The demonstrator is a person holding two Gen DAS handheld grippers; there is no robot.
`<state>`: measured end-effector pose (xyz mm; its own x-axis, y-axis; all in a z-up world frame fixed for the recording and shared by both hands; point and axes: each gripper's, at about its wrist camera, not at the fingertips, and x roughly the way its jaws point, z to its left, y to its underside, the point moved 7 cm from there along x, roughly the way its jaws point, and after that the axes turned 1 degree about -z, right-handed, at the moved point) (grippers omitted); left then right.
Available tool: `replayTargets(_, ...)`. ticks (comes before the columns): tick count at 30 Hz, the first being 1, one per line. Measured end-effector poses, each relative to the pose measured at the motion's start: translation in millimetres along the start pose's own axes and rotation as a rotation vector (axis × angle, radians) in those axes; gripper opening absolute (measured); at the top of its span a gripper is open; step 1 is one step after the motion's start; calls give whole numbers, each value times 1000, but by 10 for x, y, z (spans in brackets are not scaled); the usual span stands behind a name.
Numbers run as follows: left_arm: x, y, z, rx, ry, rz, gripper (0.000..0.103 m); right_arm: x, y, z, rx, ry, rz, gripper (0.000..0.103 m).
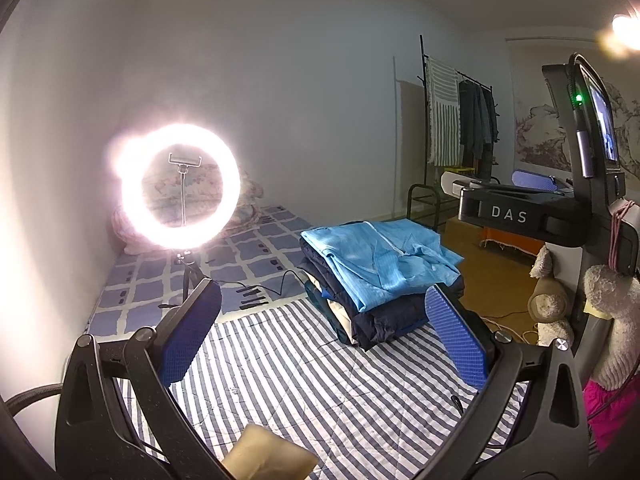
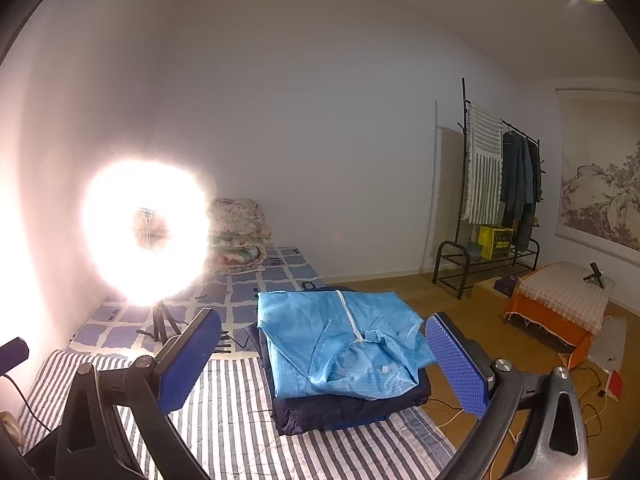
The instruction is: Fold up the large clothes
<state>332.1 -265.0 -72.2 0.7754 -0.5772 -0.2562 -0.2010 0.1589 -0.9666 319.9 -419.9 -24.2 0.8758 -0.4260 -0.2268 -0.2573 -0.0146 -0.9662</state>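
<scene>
down at the bottom of the left wrist view, the left gripper [image 1: 322, 330] hangs over the striped blanket [image 1: 280, 380], its blue-padded jaws spread wide apart with nothing between them. in the right wrist view, the right gripper [image 2: 324, 354] sits the same way at the bottom of the frame, jaws wide apart and empty above that blanket [image 2: 240, 420]. just past both sets of fingers, in the middle of each frame, lies the light blue garment [image 2: 340, 344], folded flat with its white zipper [image 2: 352, 316] facing up, resting on top of a dark navy folded pile [image 2: 344, 408] near the blanket's right edge; in the left view that garment [image 1: 380, 256] shows centre right. behind it, toward the left of the frame, a glaring ring light [image 2: 146, 232] stands on a small tripod on the blue checked sheet [image 2: 256, 280]. a floral quilt [image 2: 238, 228] is heaped against the wall beyond. far right, a clothes rack [image 2: 500, 184] holds hanging clothes.
</scene>
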Motion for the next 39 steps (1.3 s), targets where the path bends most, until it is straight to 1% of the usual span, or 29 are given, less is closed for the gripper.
replayTargets(10, -64, -27, -45, 10, 8, -16, 103, -39, -11, 3, -4, 2, -9, 103)
replayTargets(25, -95, -42, -54, 7, 10, -18, 103, -87, 2, -3, -4, 11, -15, 103)
replayTargets(33, -77, -1, -68, 4, 0, 2, 103, -103, 8, -6, -2, 13, -13, 103)
replayTargets(39, -87, 12, -68, 9, -43, -1, 103, -137, 20, -1, -2, 14, -11, 103)
